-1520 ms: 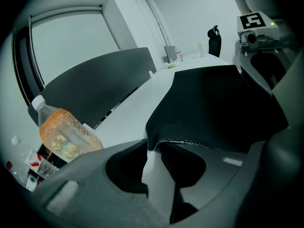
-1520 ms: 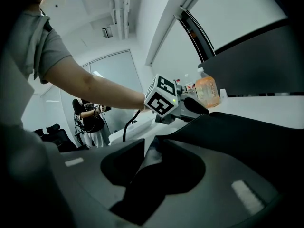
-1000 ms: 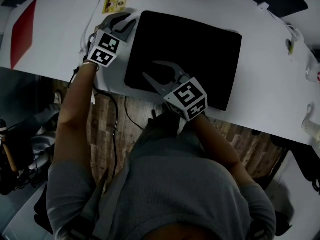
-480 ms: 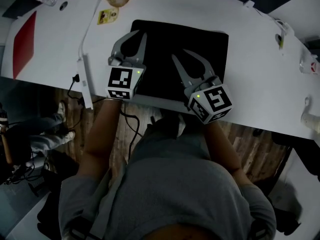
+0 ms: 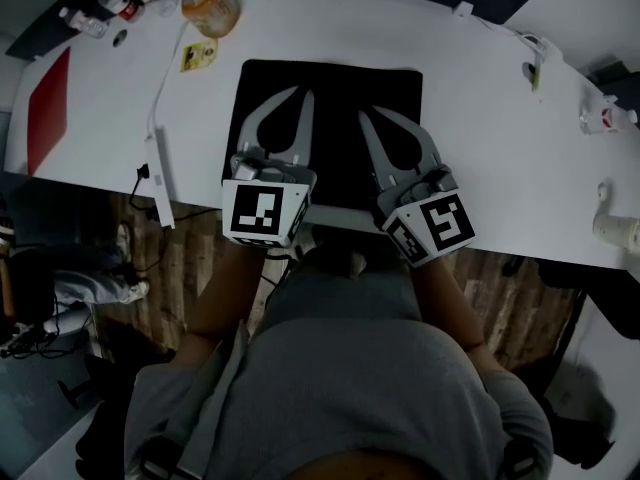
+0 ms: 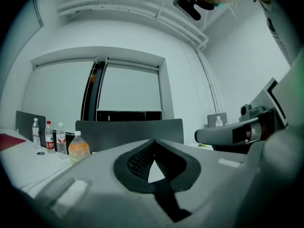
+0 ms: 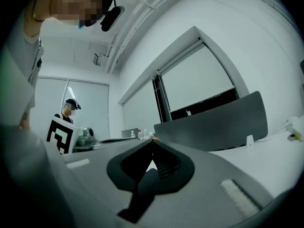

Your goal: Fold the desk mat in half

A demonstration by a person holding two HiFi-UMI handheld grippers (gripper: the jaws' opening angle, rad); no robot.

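White table [image 5: 490, 108], desk mat [image 5: 335, 83] below closed fingers [image 5: 303, 128]

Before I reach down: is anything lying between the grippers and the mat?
Nothing visible. The left gripper and right gripper hang shut over the bare mat; the bottle stands off it.

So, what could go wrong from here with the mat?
Both the left gripper and the right gripper are shut with nothing between the jaws, so the desk mat is unheld. A push could slide it off the near edge of the table. The orange drink bottle stands near the mat's far left corner and might get knocked over.
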